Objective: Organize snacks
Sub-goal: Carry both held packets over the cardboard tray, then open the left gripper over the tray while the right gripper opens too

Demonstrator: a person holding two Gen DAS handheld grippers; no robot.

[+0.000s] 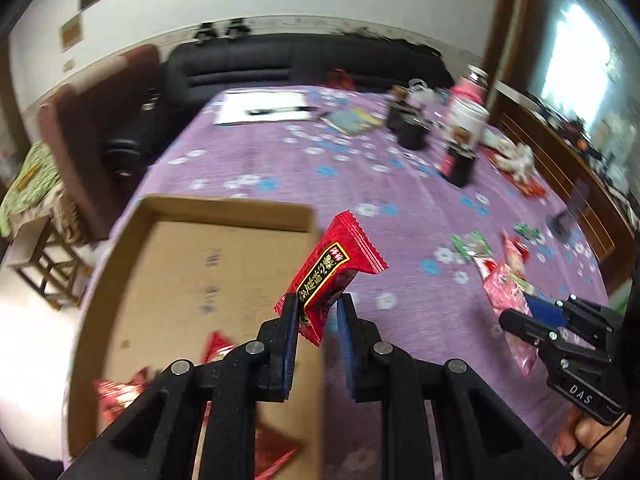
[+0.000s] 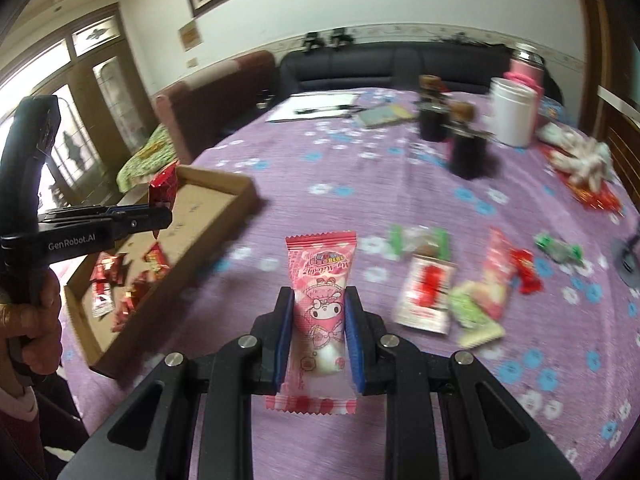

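Left gripper [image 1: 318, 300] pinches a red snack packet [image 1: 334, 266] by its lower end, blue pads pressed tight on the wrapper. The packet sticks up tilted, hanging above the right wall of the cardboard box [image 1: 224, 210]. The box is a shallow open tray at the near left edge of the table; several red packets in the box [image 2: 120, 284] lie loose on its floor.

Right gripper [image 2: 319, 312] is clamped on a pink marshmallow packet [image 2: 322, 300] with a cartoon rabbit print, held upright by its middle, both crimped ends sticking out past the fingers. It hangs over the purple flowered tablecloth [image 2: 304, 184], right of the box and apart from it.

Still loose on the cloth to the right: a white-and-red packet [image 2: 426, 294], a pale green packet [image 2: 474, 316], a green-ended candy [image 2: 420, 240], a second green candy [image 2: 560, 246], a red candy [image 2: 526, 270], all close together in one scatter. Motion blur there, prints unreadable.

Farther back on the table: two dark jars [image 2: 466, 148], a white canister [image 2: 514, 112], a pink flask [image 2: 526, 66] behind it, papers with a pen [image 2: 316, 108], a fluffy white bundle [image 2: 584, 160] at the right edge. Black sofa [image 2: 380, 62] beyond the table. A person's hand [image 2: 34, 312] grips the left tool's handle. Nothing stands between either packet and the box.
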